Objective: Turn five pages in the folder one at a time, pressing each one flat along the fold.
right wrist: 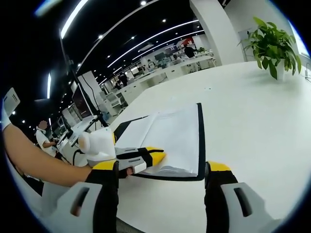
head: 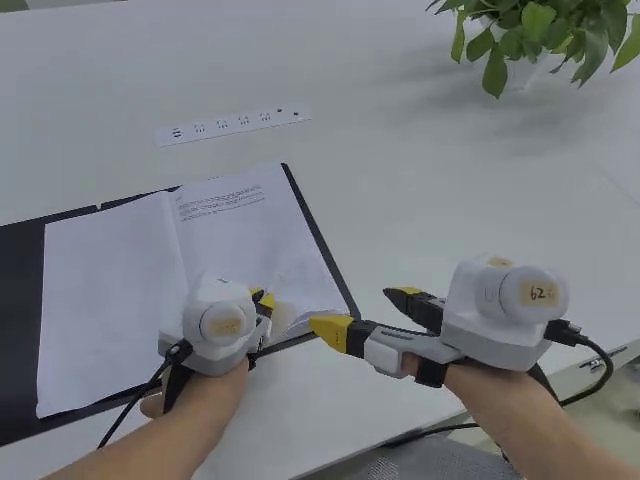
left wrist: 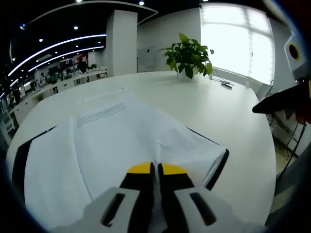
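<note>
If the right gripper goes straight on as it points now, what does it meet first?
Probably the right edge of the folder, with the left gripper close beside it; depth is unclear.

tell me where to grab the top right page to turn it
Grip the right page at its outer edge near the lower corner, where the sheets lift slightly off the folder. Come from the right, over the table, with the open right gripper; the inner edge is held at the fold.

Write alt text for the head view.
An open folder lies on a table; the left gripper, jaws shut, is over the near edge of its right page, the right gripper open beside it. Power strip, plant beyond.
</note>
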### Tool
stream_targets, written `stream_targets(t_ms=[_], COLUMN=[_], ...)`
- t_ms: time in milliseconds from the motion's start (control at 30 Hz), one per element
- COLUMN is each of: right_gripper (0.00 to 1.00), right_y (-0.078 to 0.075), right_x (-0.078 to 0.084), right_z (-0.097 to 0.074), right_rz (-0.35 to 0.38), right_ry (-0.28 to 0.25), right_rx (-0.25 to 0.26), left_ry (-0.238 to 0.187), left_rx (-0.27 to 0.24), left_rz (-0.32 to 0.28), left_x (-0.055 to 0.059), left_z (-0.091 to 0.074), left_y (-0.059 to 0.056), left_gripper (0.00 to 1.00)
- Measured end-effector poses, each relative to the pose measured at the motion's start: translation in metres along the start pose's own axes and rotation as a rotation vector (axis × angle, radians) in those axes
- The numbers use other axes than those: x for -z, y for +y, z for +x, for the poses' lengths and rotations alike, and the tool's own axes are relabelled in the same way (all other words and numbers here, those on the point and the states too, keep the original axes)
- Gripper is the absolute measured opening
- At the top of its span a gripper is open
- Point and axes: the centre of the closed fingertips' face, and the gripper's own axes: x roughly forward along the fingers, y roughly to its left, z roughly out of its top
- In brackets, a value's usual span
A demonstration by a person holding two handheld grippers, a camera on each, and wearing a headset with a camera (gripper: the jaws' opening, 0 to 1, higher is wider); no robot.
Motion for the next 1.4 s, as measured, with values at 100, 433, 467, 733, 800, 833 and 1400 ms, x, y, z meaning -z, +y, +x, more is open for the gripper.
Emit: stream_targets(t_ms=[100, 433, 467, 733, 800, 833, 1400], right_gripper=[0.69, 0.61, 0.59, 0.54, 0.54, 0.54, 0.42], right_y=[-0.001, -0.006, -0.006, -0.012, -0.013, -0.015, -0.032], right_x=[0.001, 0.01, 0.01, 0.021, 0.023, 0.025, 0.037], right_z=[0.011, 0.043, 0.045, 0.058, 0.059, 0.06, 0.062], right_rz=[0.009, 0.042, 0.046, 0.085, 0.09, 0.1, 0.288], right_ry=[0.011, 0.061, 0.065, 0.099, 0.101, 0.109, 0.111], right_rx=[-0.012, -0.028, -0.028, -0.024, -0.021, -0.015, 0.022], left_ry=[-0.003, -0.005, -0.005, -0.008, -0.008, -0.008, -0.009], left_rx=[0.005, 0.01, 0.01, 0.01, 0.011, 0.011, 0.017], left_rz=[-0.021, -0.037, -0.038, -0.036, -0.037, -0.037, -0.036], left_x=[0.001, 0.001, 0.001, 0.0, 0.0, 0.0, 0.0], left_z=[0.0, 0.002, 0.002, 0.003, 0.003, 0.003, 0.004], left_y=[0.001, 0.001, 0.002, 0.002, 0.001, 0.001, 0.001], left_gripper=[0.02, 0.01, 0.01, 0.02, 0.02, 0.02, 0.02])
